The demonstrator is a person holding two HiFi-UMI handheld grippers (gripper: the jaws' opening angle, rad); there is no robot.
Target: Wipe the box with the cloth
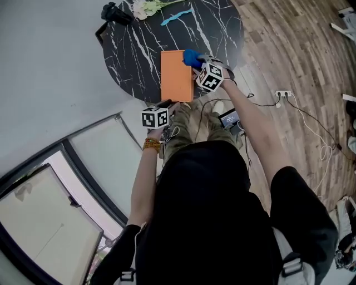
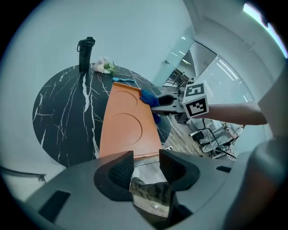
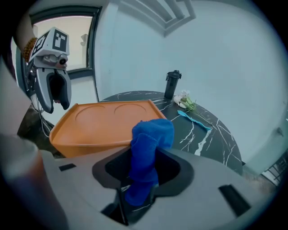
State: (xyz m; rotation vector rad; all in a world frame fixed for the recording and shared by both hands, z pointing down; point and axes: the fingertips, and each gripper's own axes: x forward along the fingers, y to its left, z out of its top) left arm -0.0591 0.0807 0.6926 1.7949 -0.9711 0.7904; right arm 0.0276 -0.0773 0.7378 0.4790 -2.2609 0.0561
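A flat orange box [image 1: 177,75] with two round embossed rings lies on the round black marble table [image 1: 128,50]. My right gripper [image 1: 196,60] is shut on a bunched blue cloth [image 1: 191,57], which rests at the box's right edge near its far corner. In the right gripper view the cloth [image 3: 150,143] stands up between the jaws of the right gripper [image 3: 145,166], just beside the box [image 3: 108,121]. My left gripper [image 2: 146,161] stands open at the near short edge of the box [image 2: 128,121], nothing pressed between its pads. The left gripper [image 1: 167,104] sits at the table's near rim.
At the table's far side stand a black bottle [image 1: 115,12], white flowers [image 1: 146,6] and a light blue strip-shaped item [image 1: 177,15]. A wooden floor with a power strip [image 1: 283,93] and cables lies to the right. A small device [image 1: 231,118] rests on the person's lap.
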